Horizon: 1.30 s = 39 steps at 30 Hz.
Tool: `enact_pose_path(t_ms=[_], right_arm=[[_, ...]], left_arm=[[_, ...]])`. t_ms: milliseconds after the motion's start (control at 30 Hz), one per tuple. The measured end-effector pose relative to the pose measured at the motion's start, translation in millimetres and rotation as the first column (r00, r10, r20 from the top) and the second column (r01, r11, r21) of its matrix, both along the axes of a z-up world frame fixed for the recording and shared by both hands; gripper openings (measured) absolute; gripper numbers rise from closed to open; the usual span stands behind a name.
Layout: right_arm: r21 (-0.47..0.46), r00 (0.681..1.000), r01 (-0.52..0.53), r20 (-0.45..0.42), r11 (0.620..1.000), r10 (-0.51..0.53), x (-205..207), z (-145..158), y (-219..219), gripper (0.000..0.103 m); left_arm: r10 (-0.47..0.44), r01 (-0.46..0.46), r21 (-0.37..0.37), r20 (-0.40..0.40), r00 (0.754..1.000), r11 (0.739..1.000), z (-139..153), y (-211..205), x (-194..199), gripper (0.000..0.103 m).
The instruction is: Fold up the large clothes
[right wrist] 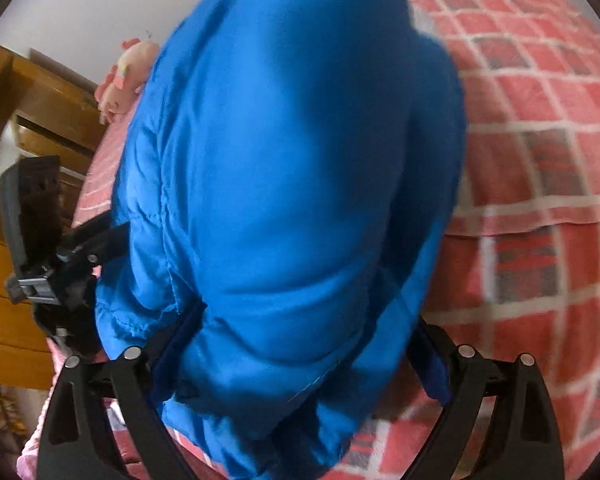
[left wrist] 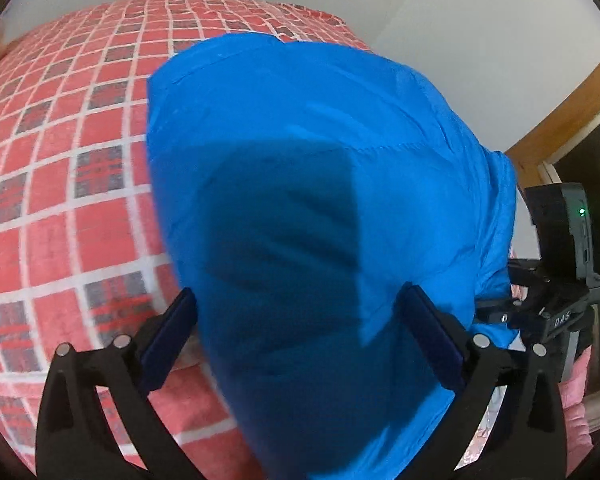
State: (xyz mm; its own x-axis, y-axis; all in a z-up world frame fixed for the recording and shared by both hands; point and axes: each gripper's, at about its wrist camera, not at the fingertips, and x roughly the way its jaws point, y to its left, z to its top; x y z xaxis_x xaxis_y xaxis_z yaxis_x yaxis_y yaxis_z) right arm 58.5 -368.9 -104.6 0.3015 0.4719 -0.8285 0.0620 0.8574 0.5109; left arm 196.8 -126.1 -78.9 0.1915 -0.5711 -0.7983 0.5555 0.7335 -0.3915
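Two grippers hover over a blue puffer jacket [left wrist: 300,200] that lies bunched on a bed under a red checked blanket [left wrist: 60,160], the jacket filling the middle of both wrist views. The left gripper [left wrist: 298,336] has its jaws spread wide, the cloth lying between them at the lower centre of the frame with its pads apart from it. The right gripper [right wrist: 308,356] likewise stands spread, straddling the jacket's padded bulk; a pink soft toy [right wrist: 120,80] shows at the upper left.
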Motion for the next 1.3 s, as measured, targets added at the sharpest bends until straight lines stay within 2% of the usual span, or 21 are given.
enact_pose_path(t_ms=[33,100,167,300,433,633,767,900,1000,1100,1167,1233,1300], right_arm=[[0.033,1.0,-0.007,0.009,0.999,0.007,0.7,-3.9,-1.4,0.093],[0.106,0.998,-0.038,0.062,0.994,0.031,-2.8,-2.6,-2.3,0.076],[0.091,0.991,-0.06,0.122,0.994,0.049,-8.7,3.0,0.9,0.069],[0.094,0.974,-0.083,0.216,0.992,0.061,-18.6,15.3,1.9,0.054],[0.041,0.949,-0.126,0.295,0.991,0.108,-22.4,38.6,10.3,0.051],[-0.046,0.894,-0.198,0.401,0.979,0.2,-7.4,80.0,38.4,0.049],[-0.089,0.844,-0.255,0.465,0.963,0.266,21.3,104.8,56.6,0.049],[-0.104,0.81,-0.31,0.492,0.945,0.32,66.0,118.2,82.1,0.049],[-0.096,0.807,-0.339,0.482,0.936,0.342,99.8,112.7,94.6,0.049],[-0.086,0.822,-0.357,0.443,0.93,0.357,134.8,93.7,104.7,0.049],[-0.082,0.846,-0.356,0.395,0.931,0.358,153.4,70.8,107.3,0.049],[-0.076,0.876,-0.334,0.342,0.939,0.34,168.1,44.5,109.5,0.051],[0.012,0.904,-0.311,0.313,0.95,0.292,175.2,20.1,97.1,0.054]], left_arm=[[0.0,0.0,-0.006,0.004,1.0,1.0,-0.8,-0.9,1.1,0.101],[-0.001,0.001,-0.039,0.015,1.0,0.999,-0.8,1.7,-1.3,0.097],[-0.004,0.006,-0.07,0.028,1.0,0.998,2.5,6.9,-5.8,0.087],[-0.003,0.01,-0.112,0.056,0.998,0.994,12.2,13.9,-11.7,0.077],[0.002,0.014,-0.153,0.104,0.995,0.988,28.9,18.3,-13.8,0.068],[0.073,-0.037,-0.232,0.146,0.987,0.972,55.1,44.4,-3.9,0.065],[0.165,-0.102,-0.27,0.222,0.961,0.957,78.1,75.2,9.4,0.065],[0.263,-0.182,-0.281,0.287,0.921,0.942,93.2,107.4,34.5,0.065],[0.317,-0.241,-0.266,0.297,0.901,0.933,90.4,127.9,57.2,0.065],[0.348,-0.292,-0.217,0.293,0.891,0.931,74.2,139.4,85.2,0.065],[0.36,-0.324,-0.172,0.267,0.894,0.93,56.7,146.5,105.8,0.064],[0.372,-0.354,-0.115,0.224,0.901,0.928,27.1,151.8,124.4,0.064],[0.371,-0.35,-0.128,0.214,0.904,0.928,9.6,156.0,131.3,0.069]])
